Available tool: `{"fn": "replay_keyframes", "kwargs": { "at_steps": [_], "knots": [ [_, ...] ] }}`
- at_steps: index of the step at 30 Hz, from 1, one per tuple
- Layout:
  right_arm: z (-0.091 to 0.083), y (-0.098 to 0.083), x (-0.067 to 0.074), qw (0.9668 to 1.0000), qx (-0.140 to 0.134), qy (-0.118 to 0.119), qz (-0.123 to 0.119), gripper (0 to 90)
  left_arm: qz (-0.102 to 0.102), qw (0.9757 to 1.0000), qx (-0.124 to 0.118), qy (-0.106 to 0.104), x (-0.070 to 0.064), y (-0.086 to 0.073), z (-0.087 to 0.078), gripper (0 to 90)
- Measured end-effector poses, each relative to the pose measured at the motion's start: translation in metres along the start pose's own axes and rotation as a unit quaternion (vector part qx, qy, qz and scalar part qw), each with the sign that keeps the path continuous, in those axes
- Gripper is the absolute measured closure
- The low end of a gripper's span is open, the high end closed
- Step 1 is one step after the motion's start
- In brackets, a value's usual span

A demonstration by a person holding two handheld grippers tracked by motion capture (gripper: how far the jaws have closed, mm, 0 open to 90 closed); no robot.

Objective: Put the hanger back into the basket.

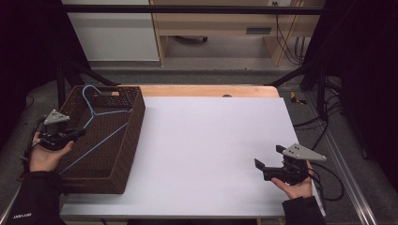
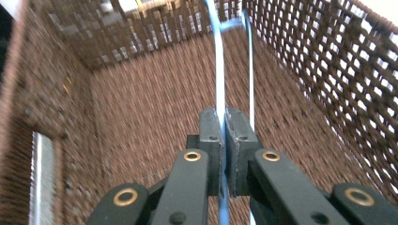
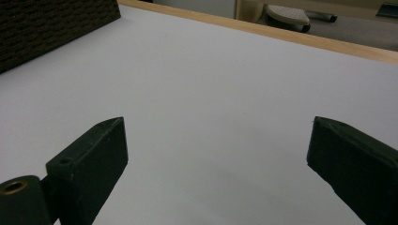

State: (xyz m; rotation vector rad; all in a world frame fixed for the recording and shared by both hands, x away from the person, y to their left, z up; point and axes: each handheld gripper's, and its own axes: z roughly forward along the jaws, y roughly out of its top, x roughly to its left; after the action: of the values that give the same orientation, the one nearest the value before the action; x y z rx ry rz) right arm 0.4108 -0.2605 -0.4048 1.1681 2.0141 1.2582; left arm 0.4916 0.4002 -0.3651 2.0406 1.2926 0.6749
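Hanger (image 1: 98, 117), thin light-blue wire/plastic type, sits inside the dark brown woven basket (image 1: 133, 126) at the table's left side. Hook end points toward the far wall of the basket; one long arm runs diagonally down toward the near-left corner, other parts cross the middle approx. under the far rim. In the left gripper view the hanger (image 2: 219, 70) shows as two pale blue strands running up from the jaws toward the basket's far end, w/ the basket (image 2: 328, 70) walls rising on both sides.

Left gripper (image 1: 77, 133) is over the basket's left rim, held by the left hand (image 1: 44, 157). Left gripper (image 2: 223, 131) jaws are pressed together on one blue strand, pinching it between the pads; the 2nd strand passes just beside the right jaw, apart from it.

Right gripper (image 1: 267, 157) is well apart from the basket, low over the near-right part of the white table (image 1: 211, 140), held by the right hand (image 1: 298, 187), palm up under it. Right gripper (image 3: 216, 159) jaws are spread wide w/ nothing but bare white surface between them. Basket corner (image 3: 51, 28) shows at that view's upper left; table's wooden far edge (image 3: 305, 40) crosses the top.

Cables trail from both grippers off the table's sides.
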Motion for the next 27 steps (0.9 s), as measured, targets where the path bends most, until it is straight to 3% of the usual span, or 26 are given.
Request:
{"fn": "replay_keyframes", "kwargs": {
  "at_steps": [3, 4, 8, 11, 15, 20, 23, 27],
  "knots": [
    [0.000, 0.000, 0.000, 1.0000, 0.000, 0.000, 0.001, 6.0, -0.013, 0.9998, 0.014, -0.003, 0.000, -0.004, 0.003, 86.1],
    [0.000, 0.000, 0.000, 1.0000, 0.000, 0.000, 0.001, 6.0, -0.008, 0.9997, 0.021, -0.001, 0.001, -0.005, 0.004, 85.4],
    [-0.001, 0.000, -0.001, 1.0000, -0.002, -0.001, 0.000, 6.0, -0.019, 0.9997, 0.013, -0.011, 0.002, -0.009, 0.001, 77.5],
    [-0.002, 0.001, -0.001, 1.0000, -0.003, 0.000, 0.002, 6.0, -0.031, 0.9994, -0.012, -0.014, 0.000, -0.009, -0.008, 68.0],
    [-0.002, 0.001, -0.001, 1.0000, -0.005, -0.002, 0.002, 5.9, -0.045, 0.9963, -0.065, -0.032, -0.010, -0.007, -0.027, 57.6],
    [-0.003, 0.001, -0.001, 0.9999, -0.010, 0.000, 0.003, 5.8, -0.043, 0.9879, -0.133, -0.067, -0.036, -0.008, -0.047, 44.0],
    [-0.004, 0.001, -0.001, 0.9999, -0.011, -0.001, 0.003, 5.7, -0.038, 0.9832, -0.163, -0.073, -0.050, -0.008, -0.053, 36.3],
    [-0.005, 0.002, 0.000, 0.9999, -0.015, 0.002, 0.003, 5.7, -0.043, 0.9749, -0.196, -0.095, -0.069, -0.008, -0.058, 28.7]
  ]
}}
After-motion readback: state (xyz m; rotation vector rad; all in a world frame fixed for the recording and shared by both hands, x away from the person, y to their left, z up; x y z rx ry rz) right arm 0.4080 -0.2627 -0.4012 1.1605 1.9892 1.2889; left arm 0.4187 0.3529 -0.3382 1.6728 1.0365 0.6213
